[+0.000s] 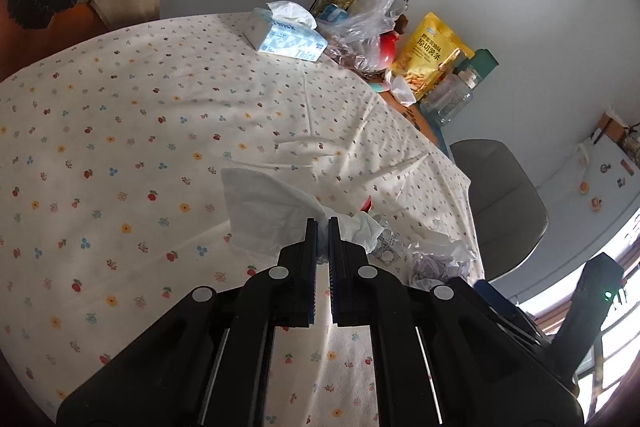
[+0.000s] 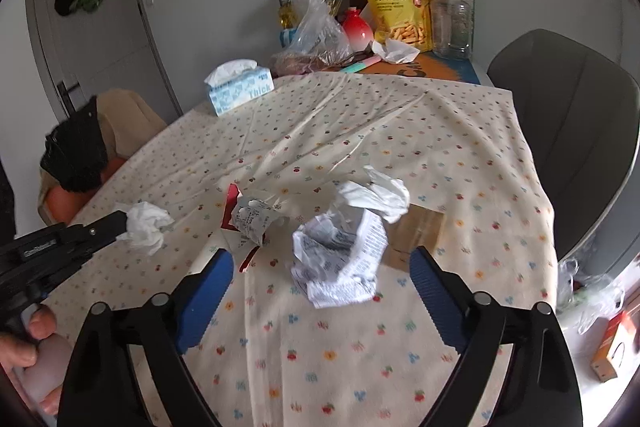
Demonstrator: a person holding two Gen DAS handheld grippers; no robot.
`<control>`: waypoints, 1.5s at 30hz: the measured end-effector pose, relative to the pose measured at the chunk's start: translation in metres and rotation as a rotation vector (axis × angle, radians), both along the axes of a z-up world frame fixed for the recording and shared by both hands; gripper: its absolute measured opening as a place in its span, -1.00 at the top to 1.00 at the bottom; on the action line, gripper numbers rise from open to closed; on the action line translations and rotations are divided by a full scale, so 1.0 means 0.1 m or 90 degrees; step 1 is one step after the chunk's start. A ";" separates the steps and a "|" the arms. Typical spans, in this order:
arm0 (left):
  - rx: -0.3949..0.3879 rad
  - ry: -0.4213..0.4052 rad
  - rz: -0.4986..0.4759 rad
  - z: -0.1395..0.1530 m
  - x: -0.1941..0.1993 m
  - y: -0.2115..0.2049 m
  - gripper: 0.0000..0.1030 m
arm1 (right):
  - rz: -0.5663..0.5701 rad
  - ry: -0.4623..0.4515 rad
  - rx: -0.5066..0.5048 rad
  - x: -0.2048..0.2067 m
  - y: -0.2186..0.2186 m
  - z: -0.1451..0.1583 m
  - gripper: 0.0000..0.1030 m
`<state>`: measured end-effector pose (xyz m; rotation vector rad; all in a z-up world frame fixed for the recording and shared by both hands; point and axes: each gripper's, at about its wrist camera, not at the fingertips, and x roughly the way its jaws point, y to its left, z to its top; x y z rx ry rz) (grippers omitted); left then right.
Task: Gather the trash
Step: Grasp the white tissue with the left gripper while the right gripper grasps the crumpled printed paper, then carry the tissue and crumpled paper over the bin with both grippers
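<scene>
My left gripper [image 1: 323, 223] is shut on a white tissue [image 1: 264, 211], which hangs out past both sides of its fingers above the flowered tablecloth [image 1: 120, 131]. In the right wrist view the same gripper [image 2: 120, 223] comes in from the left with the tissue [image 2: 146, 227] bunched at its tip. My right gripper [image 2: 322, 259] stands open, its blue pads on either side of a crumpled printed paper [image 2: 340, 259] without touching it. Just beyond lies a crumpled white tissue [image 2: 380, 197]. To its left a crumpled receipt [image 2: 256, 219] rests on a red and white wrapper [image 2: 232, 203].
A tissue box [image 2: 240, 91], a clear plastic bag [image 2: 316, 27], a yellow snack bag [image 2: 400, 7] and a glass jar [image 2: 450, 23] crowd the table's far end. A grey chair [image 2: 568, 131] stands at the right. A tan chair with a black garment [image 2: 76, 155] is at the left.
</scene>
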<state>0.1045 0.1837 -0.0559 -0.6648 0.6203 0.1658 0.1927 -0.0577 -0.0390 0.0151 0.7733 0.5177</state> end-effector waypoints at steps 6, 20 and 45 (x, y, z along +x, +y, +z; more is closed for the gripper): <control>0.001 -0.010 -0.014 -0.01 0.01 -0.15 0.89 | 0.014 0.044 -0.011 0.14 0.02 -0.17 0.52; 0.008 -0.043 -0.062 0.20 -0.01 -0.57 0.89 | -0.004 -0.001 0.043 -0.35 -0.55 0.18 0.80; 0.031 -0.038 -0.238 0.21 0.34 -2.03 0.89 | -0.188 -0.015 0.048 -0.59 -2.24 0.24 0.79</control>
